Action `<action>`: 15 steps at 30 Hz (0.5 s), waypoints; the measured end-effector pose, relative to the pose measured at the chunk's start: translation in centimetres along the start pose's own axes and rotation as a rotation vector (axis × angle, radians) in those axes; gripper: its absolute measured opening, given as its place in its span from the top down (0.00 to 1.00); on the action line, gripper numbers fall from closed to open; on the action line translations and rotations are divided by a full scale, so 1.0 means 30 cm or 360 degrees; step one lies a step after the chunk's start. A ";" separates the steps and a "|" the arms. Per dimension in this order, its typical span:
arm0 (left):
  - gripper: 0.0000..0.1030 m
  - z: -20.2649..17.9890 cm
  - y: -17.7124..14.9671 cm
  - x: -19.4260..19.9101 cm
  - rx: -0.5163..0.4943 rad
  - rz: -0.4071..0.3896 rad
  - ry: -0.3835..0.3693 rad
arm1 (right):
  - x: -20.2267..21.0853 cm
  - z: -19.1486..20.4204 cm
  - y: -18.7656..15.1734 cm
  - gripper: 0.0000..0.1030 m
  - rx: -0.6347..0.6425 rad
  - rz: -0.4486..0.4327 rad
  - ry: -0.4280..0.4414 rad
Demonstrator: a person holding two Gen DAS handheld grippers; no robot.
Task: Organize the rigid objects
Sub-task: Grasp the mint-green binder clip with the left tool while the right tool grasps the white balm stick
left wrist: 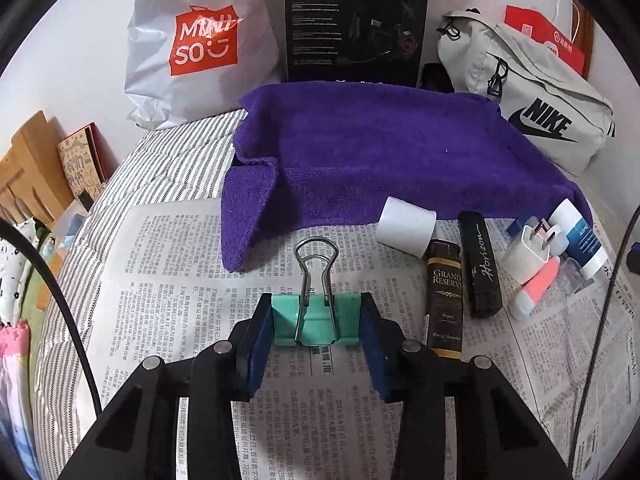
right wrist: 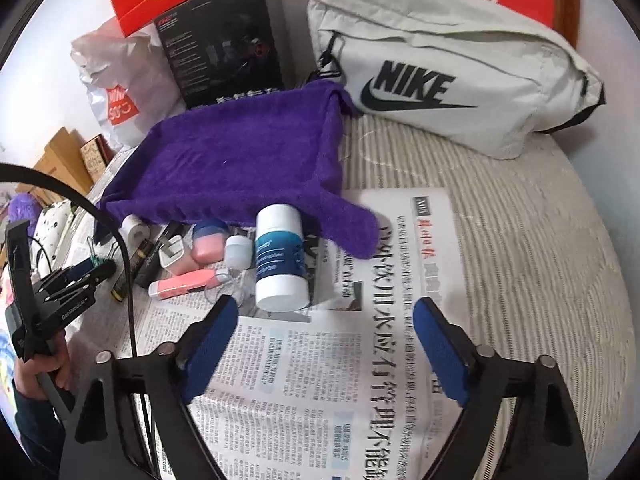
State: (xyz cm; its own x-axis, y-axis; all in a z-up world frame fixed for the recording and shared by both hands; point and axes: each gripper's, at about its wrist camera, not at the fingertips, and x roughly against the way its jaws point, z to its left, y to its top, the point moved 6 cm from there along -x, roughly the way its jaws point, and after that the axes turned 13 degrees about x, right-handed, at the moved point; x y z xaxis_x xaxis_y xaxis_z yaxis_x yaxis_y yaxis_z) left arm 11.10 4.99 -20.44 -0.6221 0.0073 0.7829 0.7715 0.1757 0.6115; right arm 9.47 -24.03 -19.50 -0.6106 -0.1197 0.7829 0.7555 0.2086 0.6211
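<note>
My left gripper (left wrist: 316, 320) is shut on a green binder clip (left wrist: 316, 322), held just above the newspaper (left wrist: 180, 300), its wire handles pointing ahead. To its right lie a white roll (left wrist: 406, 226), a brown Grand Reserve tube (left wrist: 445, 300), a black Horizon case (left wrist: 480, 264), a white plug (left wrist: 528, 252), a pink stick (left wrist: 534, 288) and a white-and-blue bottle (left wrist: 580, 236). My right gripper (right wrist: 324, 316) is open and empty, just short of the white-and-blue bottle (right wrist: 280, 258). The left gripper (right wrist: 86, 270) also shows in the right wrist view at the far left.
A purple towel (left wrist: 360, 148) lies behind the objects. A Nike bag (left wrist: 532, 100), a black headset box (left wrist: 356, 20) and a Miniso bag (left wrist: 200, 48) stand along the wall. A black cable (right wrist: 120, 240) hangs at the left. The striped bedding (right wrist: 540, 260) stretches to the right.
</note>
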 end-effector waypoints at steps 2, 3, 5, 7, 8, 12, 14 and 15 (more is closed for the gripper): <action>0.62 0.002 -0.001 0.001 0.0010 0.0004 -0.0013 | -0.025 0.021 0.005 0.17 0.0029 -0.0003 0.0011; 0.62 0.002 -0.001 0.000 0.0015 0.0006 -0.0019 | -0.043 0.032 0.013 0.19 0.0045 0.0002 0.0008; 0.62 0.005 -0.001 0.000 0.0018 0.0008 -0.0025 | -0.074 0.047 0.034 0.27 0.0073 -0.0002 -0.0004; 0.62 0.004 0.000 -0.001 0.0016 0.0008 -0.0023 | -0.103 0.050 0.049 0.34 0.0079 0.0028 -0.0012; 0.62 0.005 -0.001 0.000 0.0020 0.0008 -0.0026 | -0.116 0.052 0.056 0.35 0.0079 0.0035 -0.0005; 0.62 0.002 0.000 -0.001 0.0020 0.0008 -0.0026 | -0.168 0.064 0.077 0.47 0.0129 0.0078 0.0015; 0.62 0.004 0.000 -0.001 0.0019 0.0007 -0.0025 | -0.187 0.060 0.081 0.48 0.0140 0.0101 -0.0005; 0.62 0.002 0.000 -0.001 0.0019 0.0007 -0.0025 | -0.194 0.059 0.083 0.50 0.0142 0.0103 -0.0009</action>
State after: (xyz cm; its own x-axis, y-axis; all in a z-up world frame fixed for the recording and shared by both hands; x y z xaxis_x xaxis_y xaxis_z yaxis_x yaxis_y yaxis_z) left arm 11.12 5.06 -20.47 -0.6206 0.0233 0.7837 0.7728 0.1872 0.6064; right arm 14.50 -21.09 -22.57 -0.5626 -0.0979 0.8209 0.7694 0.3014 0.5632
